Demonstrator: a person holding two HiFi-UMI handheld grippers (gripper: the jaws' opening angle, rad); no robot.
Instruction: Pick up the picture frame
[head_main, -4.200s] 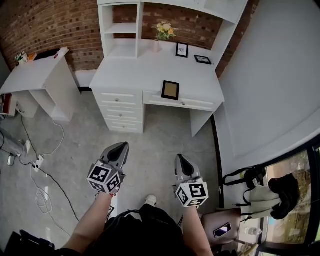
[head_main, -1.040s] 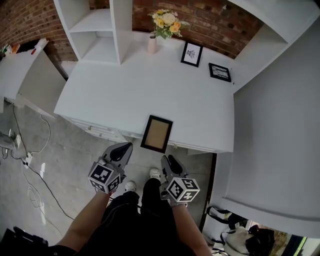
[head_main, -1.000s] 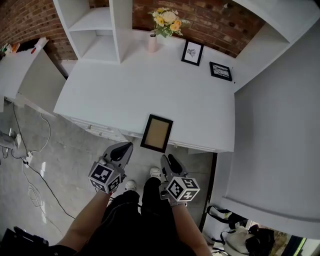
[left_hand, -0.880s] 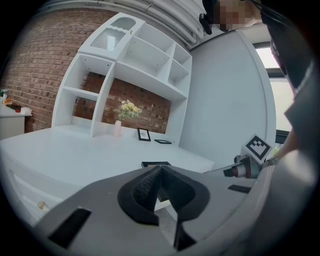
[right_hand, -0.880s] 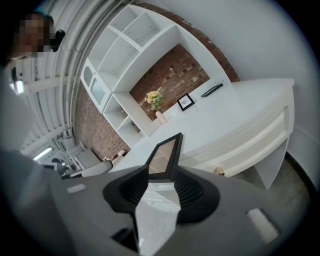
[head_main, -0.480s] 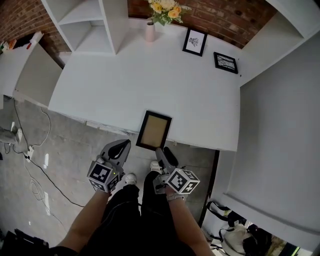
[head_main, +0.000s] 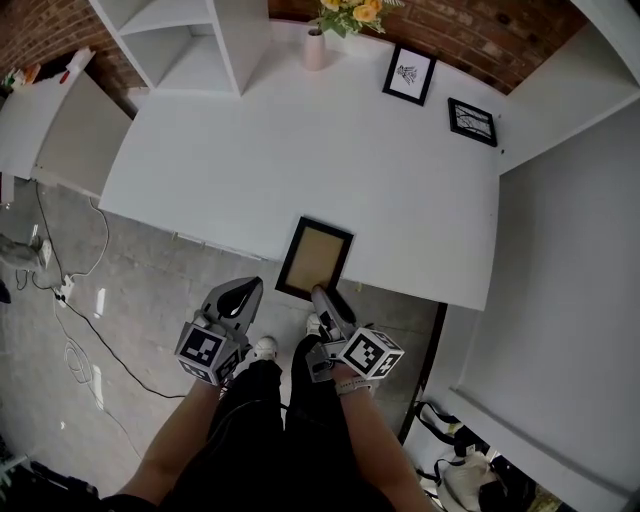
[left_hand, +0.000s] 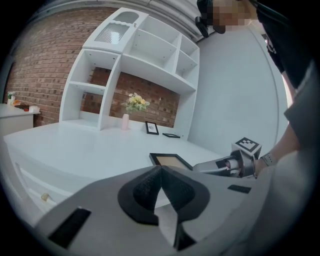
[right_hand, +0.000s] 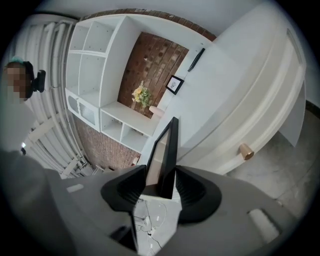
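White desk (head_main: 300, 150) edge — picture frame (head_main: 316, 255) inside the wide-spread right gripper (head_main: 320, 296)

A white worktop (head_main: 300, 150) fills the middle of the view from above. At its far edge, against a red brick wall (head_main: 470, 35), stands a pale pink vase (head_main: 315, 47) of yellow flowers (head_main: 352, 12). To the right of the vase a small black-framed print (head_main: 408, 75) stands tilted. Another dark-framed print (head_main: 472, 121) lies flat near the corner. White open shelves (head_main: 190, 40) rise on the left. Further left stands a second white table (head_main: 55, 120), on a grey floor (head_main: 150, 290) with loose cables (head_main: 75, 365).
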